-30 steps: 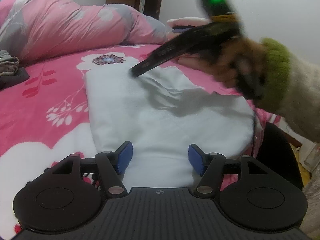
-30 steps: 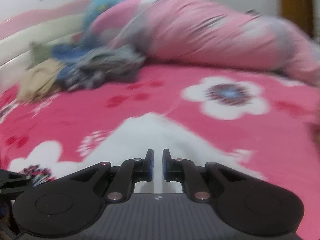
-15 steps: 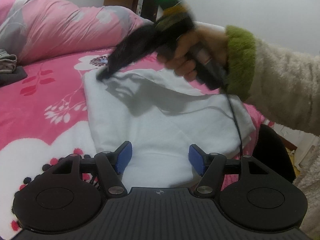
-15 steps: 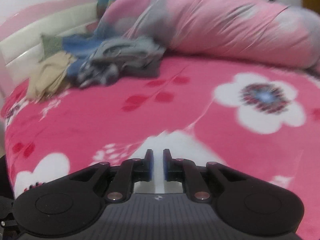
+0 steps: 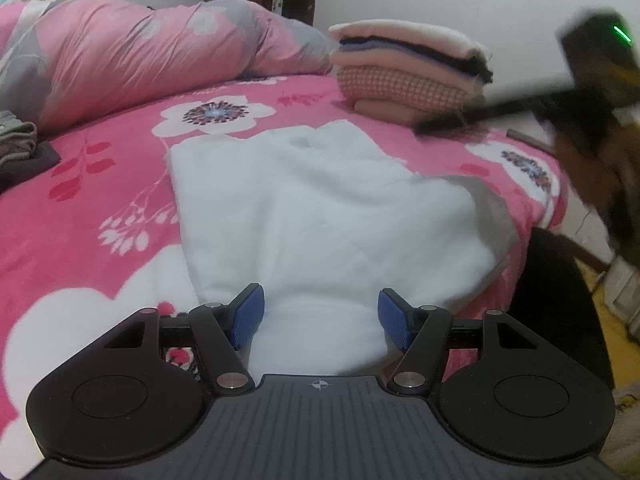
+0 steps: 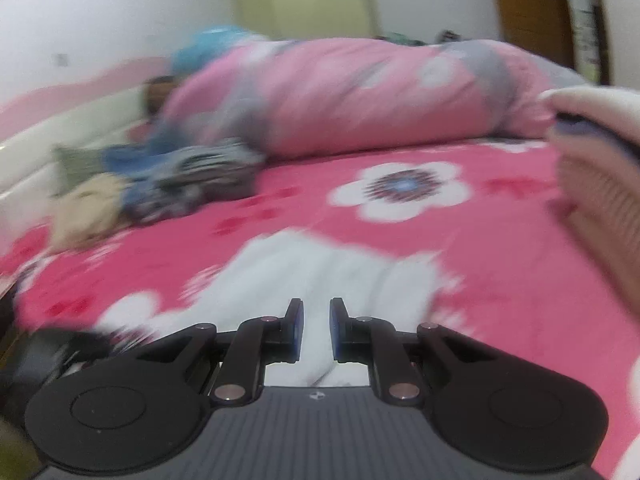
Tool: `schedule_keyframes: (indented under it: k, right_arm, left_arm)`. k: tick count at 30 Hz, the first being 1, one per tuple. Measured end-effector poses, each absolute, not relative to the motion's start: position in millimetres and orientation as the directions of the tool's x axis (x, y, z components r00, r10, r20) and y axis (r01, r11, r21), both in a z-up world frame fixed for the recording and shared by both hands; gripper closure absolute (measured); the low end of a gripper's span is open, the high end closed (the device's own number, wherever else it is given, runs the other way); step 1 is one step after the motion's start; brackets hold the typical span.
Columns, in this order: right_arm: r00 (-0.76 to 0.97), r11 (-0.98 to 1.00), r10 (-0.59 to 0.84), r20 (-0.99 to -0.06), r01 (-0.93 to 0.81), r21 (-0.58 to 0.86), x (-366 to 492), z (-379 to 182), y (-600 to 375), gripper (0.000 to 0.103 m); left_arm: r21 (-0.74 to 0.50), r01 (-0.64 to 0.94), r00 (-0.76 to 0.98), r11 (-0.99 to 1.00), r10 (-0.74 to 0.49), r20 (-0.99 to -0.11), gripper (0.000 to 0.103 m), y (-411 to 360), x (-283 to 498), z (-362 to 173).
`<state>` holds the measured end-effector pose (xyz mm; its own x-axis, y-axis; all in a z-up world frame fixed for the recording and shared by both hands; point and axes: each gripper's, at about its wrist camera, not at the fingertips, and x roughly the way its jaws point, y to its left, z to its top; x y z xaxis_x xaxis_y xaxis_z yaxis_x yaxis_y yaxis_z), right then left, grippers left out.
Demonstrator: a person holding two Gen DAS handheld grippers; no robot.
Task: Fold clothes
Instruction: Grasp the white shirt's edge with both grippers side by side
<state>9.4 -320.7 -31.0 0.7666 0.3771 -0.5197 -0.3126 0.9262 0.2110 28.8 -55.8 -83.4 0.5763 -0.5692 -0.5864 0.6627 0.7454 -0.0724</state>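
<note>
White garment (image 5: 320,216) lying flat on pink floral bedspread (image 5: 80,200), left gripper (image 5: 320,316) spread wide over its near edge (holding nothing), right gripper (image 6: 315,330) fingers narrowly parted, empty, folded stack (image 5: 408,68) beyond.

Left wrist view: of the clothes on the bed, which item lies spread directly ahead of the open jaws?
The white garment, lying flat alone on the pink bedsheet; the folded stack sits beyond it, the crumpled clothes far left.
</note>
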Motion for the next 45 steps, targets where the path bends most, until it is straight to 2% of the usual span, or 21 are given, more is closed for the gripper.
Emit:
schedule_keyframes:
  k: [3, 6, 10, 18, 26, 37, 41, 45]
  right_arm:
    - [0.747, 0.930, 0.365, -0.555, -0.267, 0.252, -10, -63, -322, 0.089]
    - [0.773, 0.931, 0.312, -0.553, -0.131, 0.342, -22, -78, -342, 0.089]
    - [0.842, 0.846, 0.319, -0.435, -0.046, 0.531, -36, -75, -376, 0.087]
    - [0.872, 0.799, 0.271, -0.408, 0.033, 0.601, 7, -87, -400, 0.087]
    - [0.859, 0.793, 0.274, -0.433, 0.054, 0.607, 64, -95, -409, 0.085]
    - [0.867, 0.758, 0.308, -0.391, 0.025, 0.652, 93, -110, -416, 0.085]
    - [0.871, 0.745, 0.318, -0.374, 0.015, 0.667, 93, -114, -419, 0.085]
    - [0.871, 0.736, 0.326, -0.367, 0.010, 0.677, 92, -119, -420, 0.085]
  left_arm:
    - [-0.038, 0.644, 0.595, 0.764, -0.531, -0.603, 0.039, -59, 29, -77]
    - [-0.001, 0.632, 0.617, 0.775, -0.503, -0.605, 0.039, -62, 30, -67]
    - [0.014, 0.622, 0.642, 0.783, -0.500, -0.581, 0.039, -73, 34, -55]
    - [-0.139, 0.568, 0.624, 0.811, -0.534, -0.571, 0.038, -111, 85, -46]
    - [-0.037, 0.592, 0.609, 0.805, -0.476, -0.634, 0.040, -166, 138, -45]
    - [0.003, 0.624, 0.554, 0.781, -0.440, -0.707, 0.064, -209, 167, -66]
    - [-0.006, 0.610, 0.555, 0.792, -0.433, -0.710, 0.084, -209, 171, -69]
    - [-0.026, 0.599, 0.566, 0.800, -0.446, -0.693, 0.095, -207, 173, -69]
